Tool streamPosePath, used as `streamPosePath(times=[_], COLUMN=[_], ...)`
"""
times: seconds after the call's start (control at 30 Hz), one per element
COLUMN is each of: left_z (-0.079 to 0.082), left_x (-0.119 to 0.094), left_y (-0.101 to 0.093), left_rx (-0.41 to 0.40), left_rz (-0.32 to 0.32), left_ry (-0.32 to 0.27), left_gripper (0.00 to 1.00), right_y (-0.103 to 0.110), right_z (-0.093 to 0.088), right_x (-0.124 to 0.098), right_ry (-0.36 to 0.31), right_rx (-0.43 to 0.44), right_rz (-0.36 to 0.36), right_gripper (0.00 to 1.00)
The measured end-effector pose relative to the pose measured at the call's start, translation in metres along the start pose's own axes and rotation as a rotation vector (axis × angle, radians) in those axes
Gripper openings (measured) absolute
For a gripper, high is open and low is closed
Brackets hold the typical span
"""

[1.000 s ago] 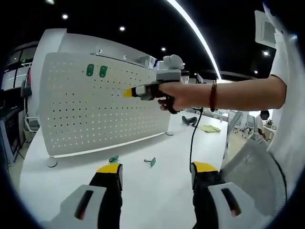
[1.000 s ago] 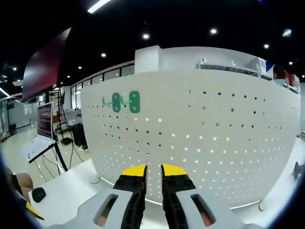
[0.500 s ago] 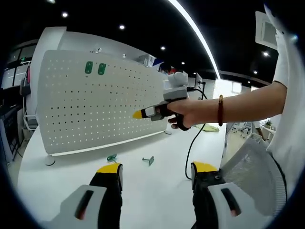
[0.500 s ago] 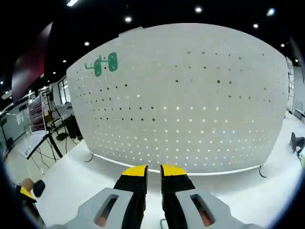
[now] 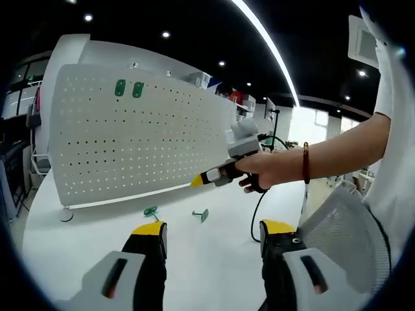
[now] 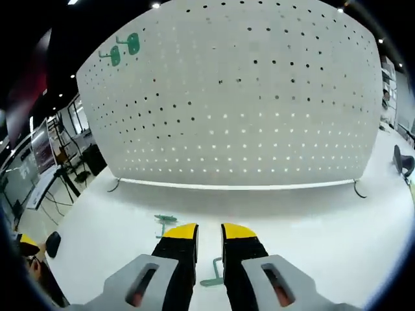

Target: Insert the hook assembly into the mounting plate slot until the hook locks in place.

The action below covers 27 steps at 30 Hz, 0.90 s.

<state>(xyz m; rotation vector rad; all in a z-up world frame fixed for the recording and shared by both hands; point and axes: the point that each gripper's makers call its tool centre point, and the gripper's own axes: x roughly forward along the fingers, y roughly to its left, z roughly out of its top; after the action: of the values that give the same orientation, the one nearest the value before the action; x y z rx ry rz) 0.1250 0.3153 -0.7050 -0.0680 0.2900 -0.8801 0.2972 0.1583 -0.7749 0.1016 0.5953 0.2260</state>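
In your left gripper view, the white pegboard (image 5: pixel 130 139) stands upright on the table (image 5: pixel 207 259) at the far left, with two green hooks (image 5: pixel 128 89) already seated side by side near its top left corner. On the table in front of the board lie two loose green hooks, one (image 5: pixel 152 211) to the left and another (image 5: pixel 201 214) just right of it, apart from each other. Your left gripper (image 5: pixel 211 236) sits low and near, its jaws spread wide with nothing between them. Further right, your right gripper (image 5: pixel 196 181) comes in held in your hand (image 5: pixel 259 172), its yellow tip pointing down toward the loose hooks. In your right gripper view, the same board (image 6: pixel 227 97) fills the far side, the mounted hooks (image 6: pixel 123 49) at upper left. One loose hook (image 6: pixel 165 219) lies just left of your right gripper (image 6: pixel 209 230), and a second (image 6: pixel 213 274) seems to lie below the jaws, partly hidden. Those jaws are nearly closed, gripping nothing.
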Motion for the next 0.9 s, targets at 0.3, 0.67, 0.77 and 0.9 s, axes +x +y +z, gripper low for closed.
streamPosePath(times=[0.3, 0.67, 0.77, 0.9], left_z=[-0.001, -0.002, -0.003, -0.003], left_x=[0.002, 0.002, 0.002, 0.0], left_y=[-0.001, -0.001, 0.0, 0.002], left_rx=[0.003, 0.002, -0.001, -0.004], left_rz=[-0.005, -0.009, -0.004, 0.002], left_ry=[0.006, 0.009, 0.013, 0.011], left_gripper=[0.59, 0.59, 0.59, 0.59], right_y=[-0.009, -0.01, -0.009, -0.007], right_z=[-0.038, -0.069, -0.074, -0.079], right_x=[0.001, 0.001, 0.003, 0.006], right_ry=[0.113, 0.202, 0.222, 0.242], right_rx=[0.03, 0.102, 0.105, 0.135], right_rz=[-0.026, -0.04, -0.045, -0.044], right_gripper=[0.17, 0.25, 0.3, 0.3])
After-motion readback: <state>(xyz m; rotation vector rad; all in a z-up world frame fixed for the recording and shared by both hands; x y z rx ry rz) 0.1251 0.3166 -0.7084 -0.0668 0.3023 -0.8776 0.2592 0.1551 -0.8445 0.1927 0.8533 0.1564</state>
